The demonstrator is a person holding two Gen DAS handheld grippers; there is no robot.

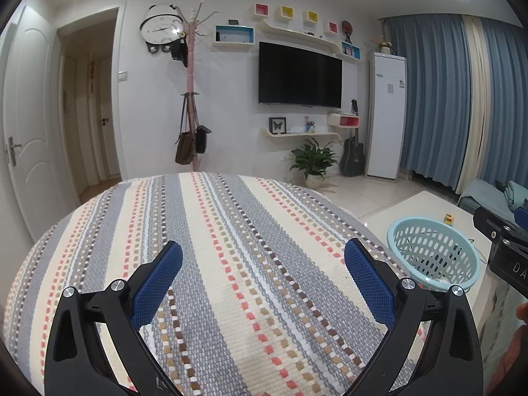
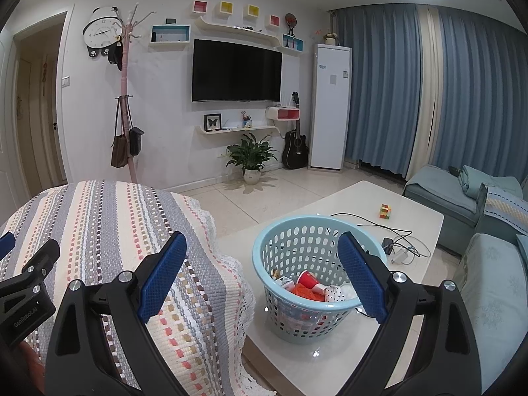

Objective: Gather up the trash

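A light blue perforated basket [image 2: 290, 310] stands on the white coffee table [image 2: 419, 221]; it holds trash: a red paper cup [image 2: 310, 280], orange wrapping and a dotted white piece. It also shows at the right of the left wrist view [image 1: 432, 250]. My right gripper [image 2: 260, 250] is open and empty, above the basket's left rim and the edge of the striped cloth [image 2: 109, 224]. My left gripper [image 1: 264, 257] is open and empty, over the striped cloth [image 1: 231, 247]. No loose trash shows on the cloth.
A small coloured cube [image 2: 384, 212] and a charger with cables [image 2: 396, 250] lie on the table behind the basket. Blue sofas [image 2: 488, 264] stand at the right. A plant [image 2: 252, 160], guitar, coat rack and TV line the far wall.
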